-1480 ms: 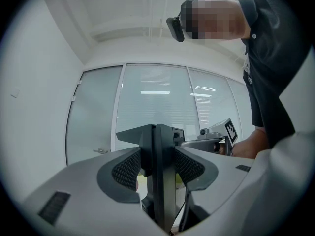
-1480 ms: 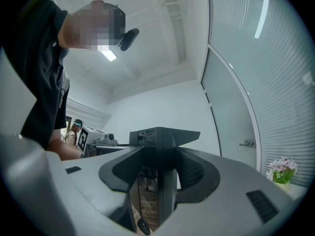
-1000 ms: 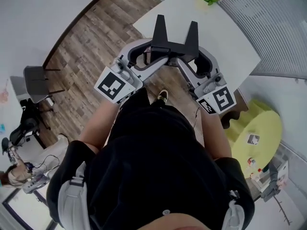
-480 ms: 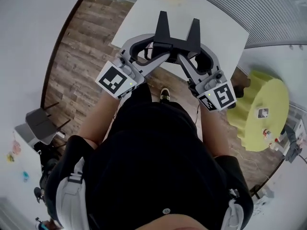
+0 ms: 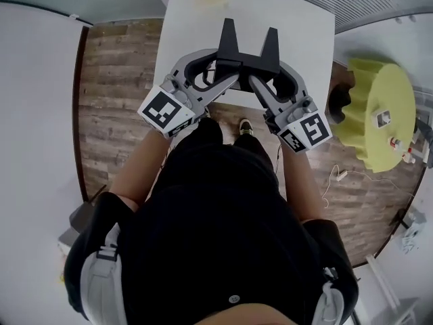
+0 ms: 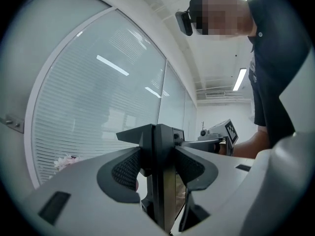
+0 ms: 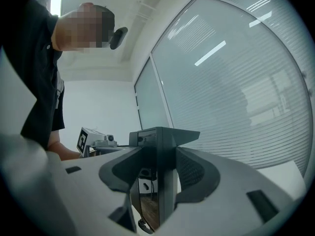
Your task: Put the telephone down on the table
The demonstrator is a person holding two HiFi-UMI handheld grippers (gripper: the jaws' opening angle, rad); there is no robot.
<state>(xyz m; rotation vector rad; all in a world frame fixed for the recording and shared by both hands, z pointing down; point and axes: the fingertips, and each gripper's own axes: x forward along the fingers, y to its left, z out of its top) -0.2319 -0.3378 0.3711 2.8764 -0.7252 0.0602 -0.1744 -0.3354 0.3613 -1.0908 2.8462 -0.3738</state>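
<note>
Telephone (image 5: 247, 58), black, pinched from both sides by left tool (image 5: 216, 66) and right tool (image 5: 272, 70), over white table (image 5: 308, 29)

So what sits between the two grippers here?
The black telephone, clamped at its ends by the left gripper and right gripper, over the white table; the head view shows it.

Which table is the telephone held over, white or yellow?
The white rectangular table lies under the telephone; the round yellow table stands off to the right.
</note>
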